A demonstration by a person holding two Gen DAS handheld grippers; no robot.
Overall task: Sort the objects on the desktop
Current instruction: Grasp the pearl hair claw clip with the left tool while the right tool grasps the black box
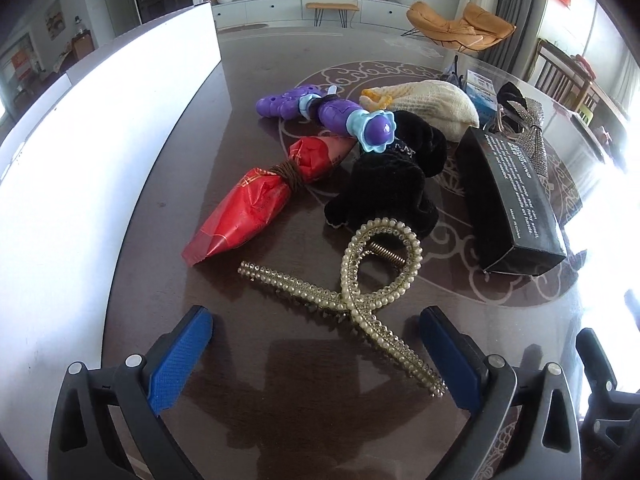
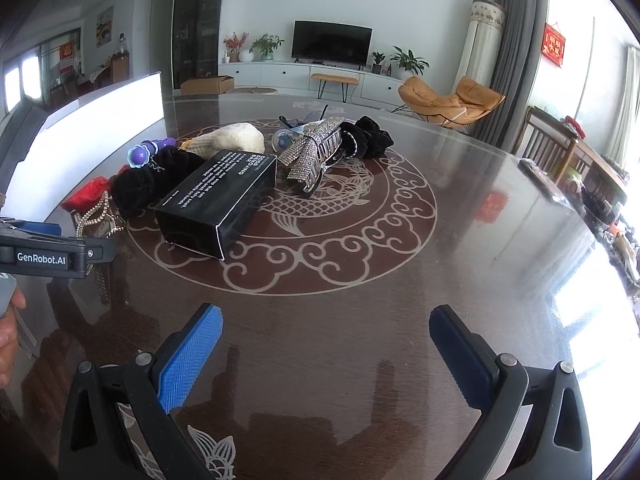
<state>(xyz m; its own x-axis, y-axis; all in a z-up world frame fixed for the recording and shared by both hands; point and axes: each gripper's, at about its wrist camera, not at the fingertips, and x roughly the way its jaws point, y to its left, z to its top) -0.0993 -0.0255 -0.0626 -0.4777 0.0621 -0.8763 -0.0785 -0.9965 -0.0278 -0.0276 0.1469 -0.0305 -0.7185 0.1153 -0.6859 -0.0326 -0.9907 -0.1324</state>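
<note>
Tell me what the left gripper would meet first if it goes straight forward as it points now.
Most likely the pearl-studded gold hair claw clip, which lies on the dark table just ahead of the open left gripper. One arm already reaches between the fingers, though height is unclear.

We can clearly read "GenRobot.AI" in white on the left gripper (image 2: 52, 258). The black box (image 2: 218, 196) has white print on its side, something like "ODOR REMOVING BAR" maybe, but the smaller lines are too blurry for us.
</note>
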